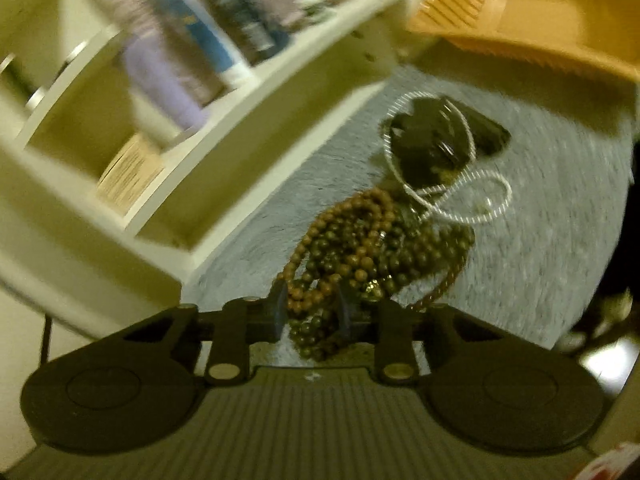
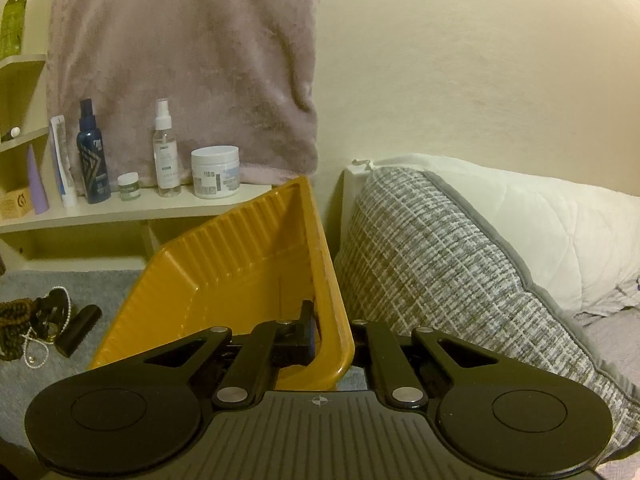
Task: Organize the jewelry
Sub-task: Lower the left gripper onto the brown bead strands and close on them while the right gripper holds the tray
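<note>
In the left wrist view, much blurred, a white shelf (image 1: 224, 128) is seen at the left, with a lilac tube (image 1: 160, 80), a blue and white tube (image 1: 200, 36) and a dark bottle (image 1: 240, 12) standing on it. A grey carpet (image 1: 540, 208) is spread below the shelf. At the lower middle, the left gripper (image 1: 313, 314) is lowered over a heap of brown beads (image 1: 360, 248); strands of the beads are caught between its fingers (image 1: 280, 304), which are drawn close against them, so the tongs are clamped on the beads. Beyond the heap, a pearl string (image 1: 452, 196) is looped over a black case (image 1: 436, 140) on the carpet. An orange tray (image 1: 540, 28) is seen at the upper right.

In the right wrist view, the same beads (image 2: 12, 316), pearl string (image 2: 36, 356) and case (image 2: 80, 328) are found at the far left on the carpet (image 2: 60, 284), under the shelf (image 2: 120, 210), where a spray bottle (image 2: 165, 152) and a white jar (image 2: 215, 172) also stand before a pink towel (image 2: 180, 60). In the middle, the tray (image 2: 224, 264) is tilted upright, and its rim is pinched by the right gripper (image 2: 332, 340), whose tongs are closed on it. A grey woven cushion (image 2: 440, 264) and a white pillow (image 2: 540, 220) lie at the right.
</note>
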`<state>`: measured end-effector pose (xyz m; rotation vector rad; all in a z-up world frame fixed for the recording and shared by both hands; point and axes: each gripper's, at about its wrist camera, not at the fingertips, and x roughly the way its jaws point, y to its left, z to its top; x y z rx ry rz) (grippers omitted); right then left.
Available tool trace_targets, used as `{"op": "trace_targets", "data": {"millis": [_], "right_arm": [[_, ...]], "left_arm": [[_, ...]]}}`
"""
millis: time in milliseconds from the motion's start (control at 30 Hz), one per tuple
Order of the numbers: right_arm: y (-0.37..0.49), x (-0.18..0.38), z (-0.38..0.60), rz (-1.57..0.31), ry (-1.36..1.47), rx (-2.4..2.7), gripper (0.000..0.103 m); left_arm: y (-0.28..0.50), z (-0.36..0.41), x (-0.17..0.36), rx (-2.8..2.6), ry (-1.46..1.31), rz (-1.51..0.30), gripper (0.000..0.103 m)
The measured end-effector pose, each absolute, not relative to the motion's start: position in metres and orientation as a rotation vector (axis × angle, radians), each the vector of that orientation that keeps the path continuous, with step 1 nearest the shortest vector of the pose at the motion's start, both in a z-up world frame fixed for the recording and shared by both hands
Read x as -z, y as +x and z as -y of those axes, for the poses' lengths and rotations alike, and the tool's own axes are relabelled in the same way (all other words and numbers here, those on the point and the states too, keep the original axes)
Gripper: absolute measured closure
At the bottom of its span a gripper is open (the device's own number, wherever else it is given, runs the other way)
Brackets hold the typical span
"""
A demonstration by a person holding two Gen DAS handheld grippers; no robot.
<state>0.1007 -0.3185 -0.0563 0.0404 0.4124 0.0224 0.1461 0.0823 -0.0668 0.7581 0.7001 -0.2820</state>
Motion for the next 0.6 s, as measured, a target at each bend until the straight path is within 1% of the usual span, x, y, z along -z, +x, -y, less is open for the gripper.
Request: {"op": "trace_targets", "data": {"millis": [500,600], "right_arm": [[0.101,0.057,0.319,-0.408,0.024,-0.027,0.098],[0.101,0.056,0.319,-0.406,0.024,-0.027,0.098]], "left_arm": [[0.153,-0.066,0.078,0.513,1.178,-0.708,0.084],[0.157,-0.065,0.080,0.556,1.228,-0.737,0.087]]}}
